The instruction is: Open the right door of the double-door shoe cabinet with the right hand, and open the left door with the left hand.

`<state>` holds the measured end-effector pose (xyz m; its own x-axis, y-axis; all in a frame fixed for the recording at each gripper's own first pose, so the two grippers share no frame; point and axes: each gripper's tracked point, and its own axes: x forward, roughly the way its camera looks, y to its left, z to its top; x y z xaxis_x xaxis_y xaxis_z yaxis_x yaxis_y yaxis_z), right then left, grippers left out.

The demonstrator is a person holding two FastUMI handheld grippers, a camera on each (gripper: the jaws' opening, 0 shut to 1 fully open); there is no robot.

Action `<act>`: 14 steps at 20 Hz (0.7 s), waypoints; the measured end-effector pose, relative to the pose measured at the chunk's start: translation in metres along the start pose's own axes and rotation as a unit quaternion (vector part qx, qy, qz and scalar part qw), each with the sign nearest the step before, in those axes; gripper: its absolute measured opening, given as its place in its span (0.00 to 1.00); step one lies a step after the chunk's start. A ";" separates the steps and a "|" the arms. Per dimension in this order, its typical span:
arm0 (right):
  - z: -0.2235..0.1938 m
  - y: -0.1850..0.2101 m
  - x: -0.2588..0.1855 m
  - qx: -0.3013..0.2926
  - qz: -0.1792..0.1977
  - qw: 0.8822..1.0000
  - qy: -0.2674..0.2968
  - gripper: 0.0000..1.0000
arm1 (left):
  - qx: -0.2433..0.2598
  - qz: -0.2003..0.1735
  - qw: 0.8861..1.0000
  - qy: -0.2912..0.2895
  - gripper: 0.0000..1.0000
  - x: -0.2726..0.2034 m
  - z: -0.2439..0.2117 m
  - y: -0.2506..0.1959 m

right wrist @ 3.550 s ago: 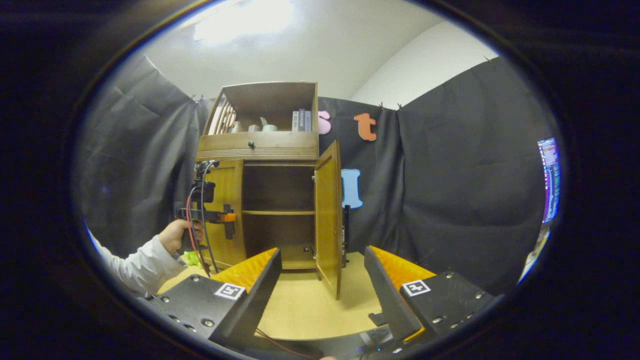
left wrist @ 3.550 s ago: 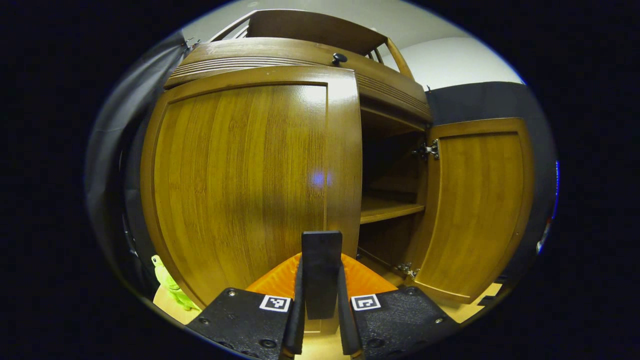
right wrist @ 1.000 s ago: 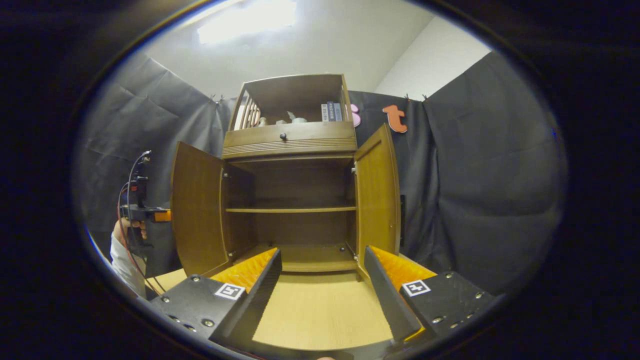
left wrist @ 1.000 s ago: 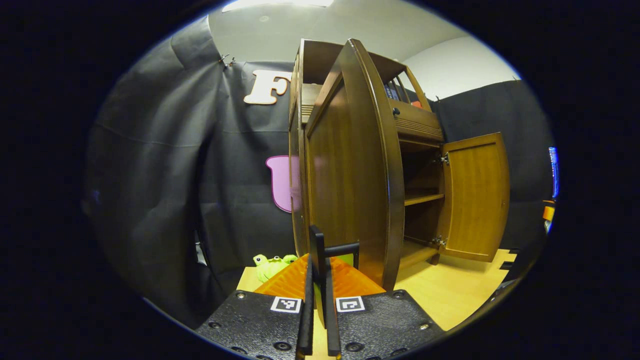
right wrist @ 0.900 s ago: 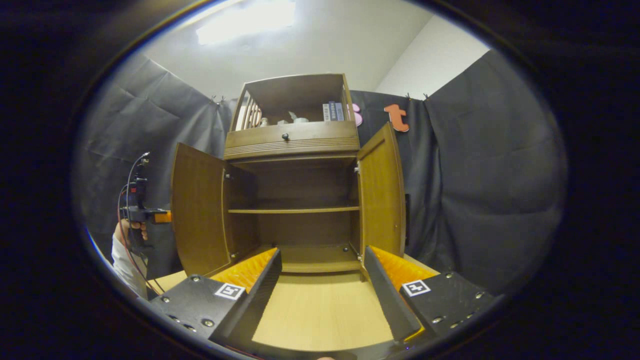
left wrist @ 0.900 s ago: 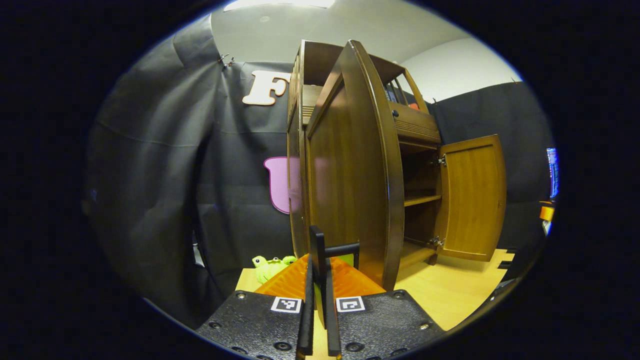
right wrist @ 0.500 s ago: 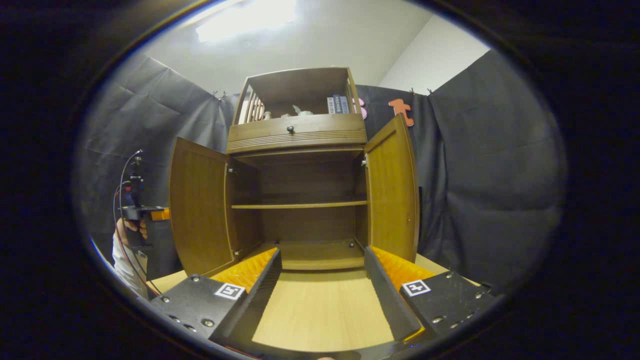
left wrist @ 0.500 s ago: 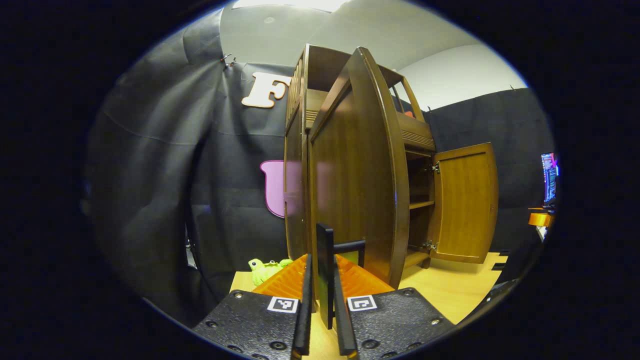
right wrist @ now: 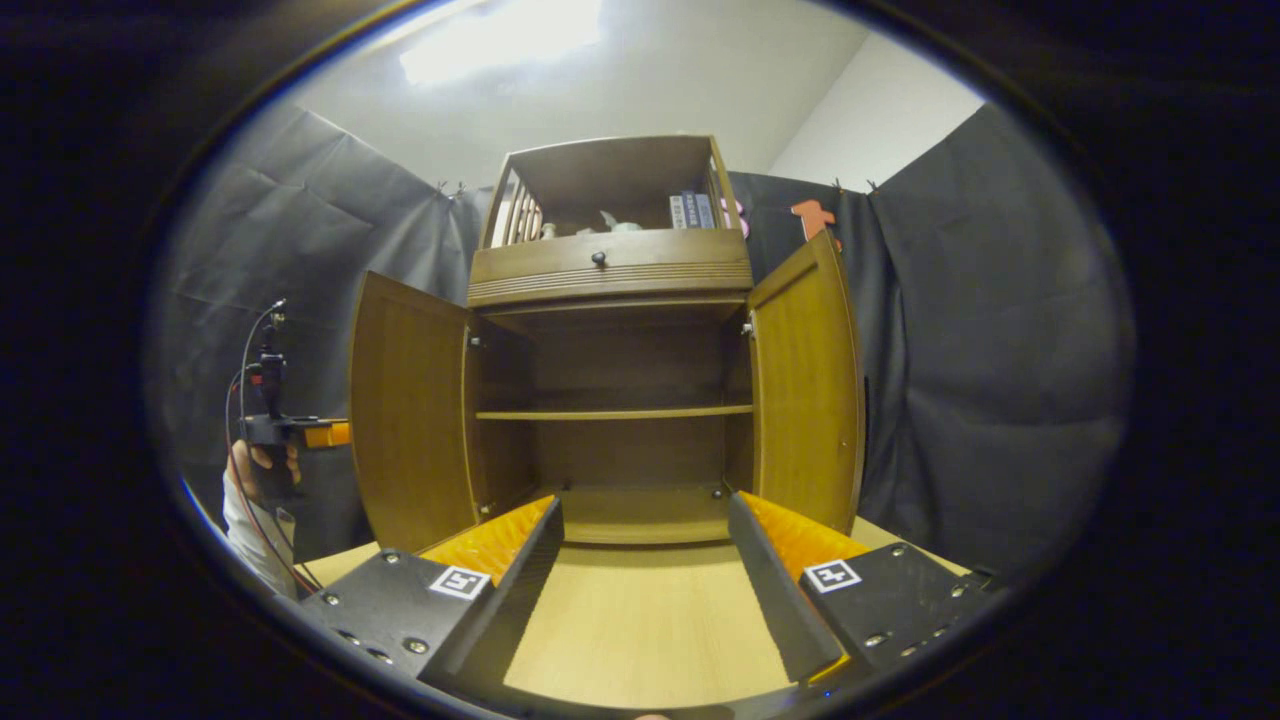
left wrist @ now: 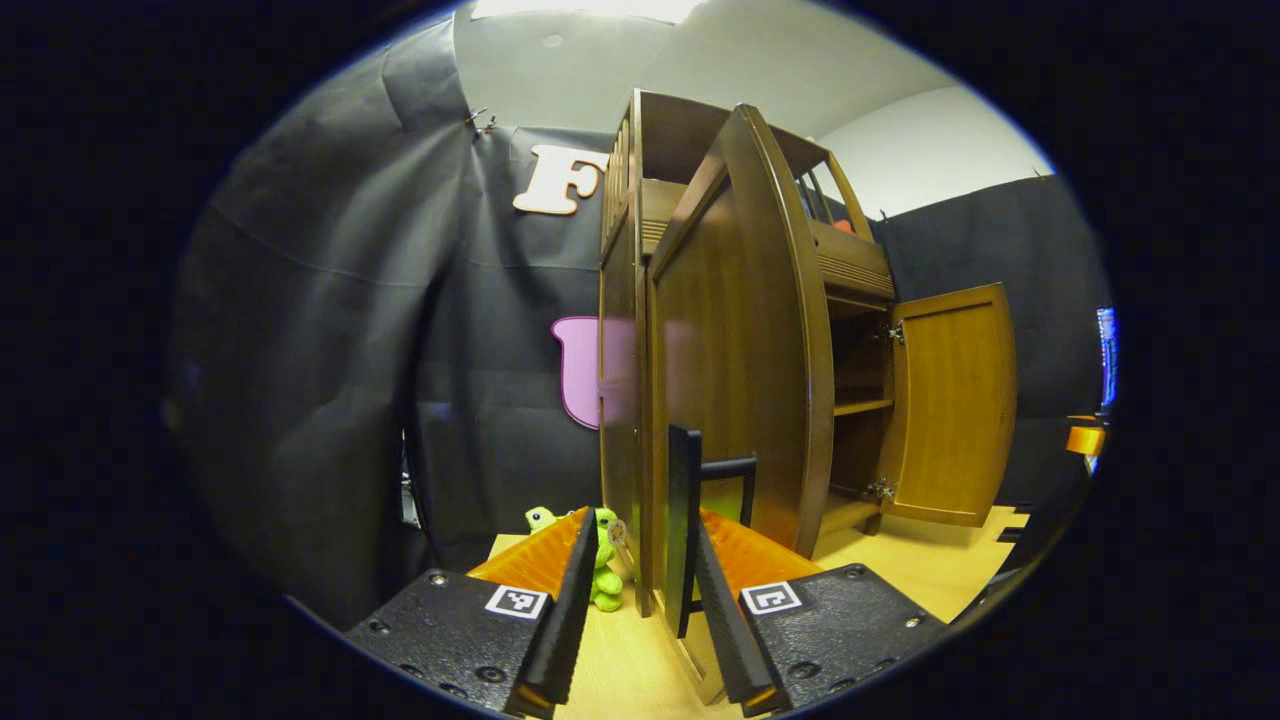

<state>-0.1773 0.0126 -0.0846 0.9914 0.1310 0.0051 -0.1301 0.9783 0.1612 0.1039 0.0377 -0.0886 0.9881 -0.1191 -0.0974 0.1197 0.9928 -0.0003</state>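
The left tool (left wrist: 632, 600) has its 2 fingers parted, and the black handle (left wrist: 686, 540) of the left door (left wrist: 740, 360) stands upright in the gap between them, close by the right finger; whether either finger touches it I cannot tell. In the left gripper view that door is swung well out, seen nearly edge-on, with a green plush frog (left wrist: 603, 575) on the worktop (left wrist: 900, 560) just beside its lower corner. The right tool (right wrist: 645, 560) hangs with its fingers spread wide apart, holding nothing, well back from the shoe cabinet (right wrist: 610, 270) and facing it squarely. In the right gripper view both doors stand open, the left door (right wrist: 410, 420) angled outward and the right door (right wrist: 805, 390) likewise, showing 1 shelf (right wrist: 612, 412) across the bare interior. Above the doors sits a drawer with 1 dark knob (right wrist: 598, 258), and books (right wrist: 692, 210) stand in the open top compartment. At the far left of that view a hand (right wrist: 262, 470) in a pale sleeve holds the left tool (right wrist: 300, 430) beside the left door.
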 end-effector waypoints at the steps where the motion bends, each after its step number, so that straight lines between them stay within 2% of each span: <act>1: -0.002 0.000 0.000 -0.001 0.000 1.000 0.002 0.98 | 0.001 0.005 1.000 0.004 0.60 -0.003 -0.002 0.001; 2: -0.005 0.001 0.001 -0.003 0.001 1.000 0.004 0.98 | 0.001 0.016 1.000 0.007 0.59 -0.005 -0.002 0.006; 4: -0.010 0.007 0.001 -0.006 0.010 1.000 0.006 0.98 | -0.007 0.034 0.999 0.014 0.66 -0.010 -0.004 0.008; 5: -0.012 0.009 0.001 -0.007 0.013 1.000 0.007 0.94 | -0.010 0.038 0.999 0.017 0.69 -0.013 -0.004 0.006; 6: -0.012 0.010 0.002 -0.007 0.016 1.000 0.006 1.00 | -0.012 0.046 0.999 0.019 0.72 -0.017 -0.003 0.006; 9: -0.012 0.012 -0.001 -0.012 0.020 1.000 0.006 1.00 | -0.009 0.075 0.997 0.014 0.75 -0.030 0.003 0.009; 11: -0.013 0.013 -0.002 -0.008 0.021 1.000 0.008 0.99 | -0.008 0.085 0.996 0.008 0.81 -0.037 0.010 0.007; 12: -0.014 0.014 -0.003 -0.003 0.026 1.000 0.007 0.94 | -0.009 0.086 0.996 0.007 0.87 -0.041 0.012 0.004; 13: -0.013 0.016 -0.003 0.006 0.031 0.999 0.006 0.99 | -0.009 0.092 0.996 0.011 0.87 -0.046 0.012 0.002; 14: -0.012 0.018 -0.005 0.014 0.037 0.999 0.004 0.98 | -0.008 0.102 0.995 0.014 0.90 -0.049 0.012 0.002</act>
<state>-0.1851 0.0316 -0.0938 0.9787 0.2050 0.0099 -0.2031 0.9608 0.1886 0.0568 0.0457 -0.0720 0.9886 0.0840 -0.1247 -0.0839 0.9965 0.0057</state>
